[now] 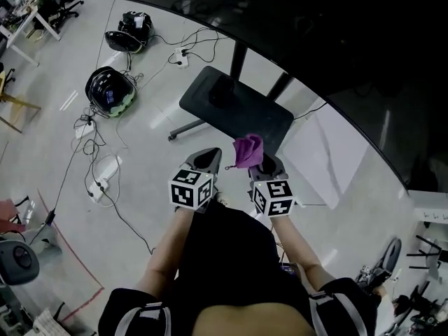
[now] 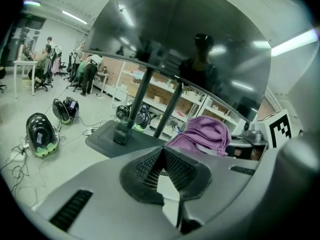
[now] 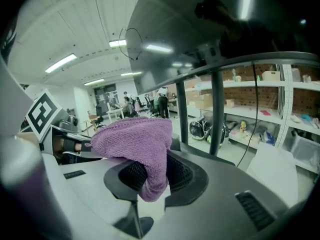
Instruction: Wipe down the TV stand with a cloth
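A purple cloth point(image 1: 248, 150) is pinched in my right gripper point(image 1: 264, 165), which is shut on it; in the right gripper view the purple cloth point(image 3: 140, 144) bulges up out of the closed jaws. My left gripper point(image 1: 208, 161) hangs beside it, shut with nothing between its pads point(image 2: 162, 166). From the left gripper view the cloth point(image 2: 202, 134) shows to the right. Just ahead of both grippers lies the dark base plate of the TV stand point(image 1: 234, 110) with two posts rising to a large dark screen point(image 1: 336, 40). Both grippers are held above the floor, short of the base.
Two helmet-like devices point(image 1: 110, 89) and tangled cables with power strips point(image 1: 101, 177) lie on the floor to the left. A white board point(image 1: 325, 152) lies right of the base. Shelves point(image 3: 280, 99) stand behind the stand; people work at desks far off.
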A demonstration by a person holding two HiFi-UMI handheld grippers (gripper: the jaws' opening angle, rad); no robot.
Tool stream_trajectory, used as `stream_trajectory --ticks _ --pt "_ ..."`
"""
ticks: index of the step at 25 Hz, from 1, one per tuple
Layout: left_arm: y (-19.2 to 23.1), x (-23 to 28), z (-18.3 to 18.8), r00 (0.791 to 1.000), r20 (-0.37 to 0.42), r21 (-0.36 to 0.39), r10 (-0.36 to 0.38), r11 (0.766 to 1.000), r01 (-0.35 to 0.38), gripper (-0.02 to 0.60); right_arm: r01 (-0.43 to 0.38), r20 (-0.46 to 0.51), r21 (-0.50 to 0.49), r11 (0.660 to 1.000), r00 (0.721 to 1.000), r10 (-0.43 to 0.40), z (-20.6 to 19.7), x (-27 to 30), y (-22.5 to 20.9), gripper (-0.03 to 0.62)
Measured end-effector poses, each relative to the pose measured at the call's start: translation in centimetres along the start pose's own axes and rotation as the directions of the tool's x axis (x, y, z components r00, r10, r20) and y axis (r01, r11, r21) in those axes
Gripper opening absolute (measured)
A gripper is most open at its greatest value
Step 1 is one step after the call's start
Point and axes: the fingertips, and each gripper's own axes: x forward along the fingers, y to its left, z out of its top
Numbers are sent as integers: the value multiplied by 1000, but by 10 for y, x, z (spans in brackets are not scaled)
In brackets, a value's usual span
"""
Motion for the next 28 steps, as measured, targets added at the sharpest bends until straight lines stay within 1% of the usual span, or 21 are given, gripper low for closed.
stream_trajectory --ticks 4,8,12,17,24,28 --pt "18 13 14 1000 1 -4 -4 1000 4 6 14 46 -9 1000 999 -14 24 25 -3 89" --pt "32 27 32 1000 21 -9 -22 1000 22 6 6 67 -32 999 998 -4 43 52 -4 89" --pt "46 38 49 998 38 23 -50 999 49 6 14 95 -59 998 995 -9 63 80 -7 89" --pt "67 54 61 996 46 36 -74 997 73 6 44 142 -122 992 989 -27 88 113 -13 89" --pt "91 82 73 990 49 104 -129 987 124 6 74 193 -274 959 981 -20 109 165 -25 89" --pt "104 98 79 986 60 123 -153 982 145 6 105 228 -380 919 974 -17 123 190 -28 88"
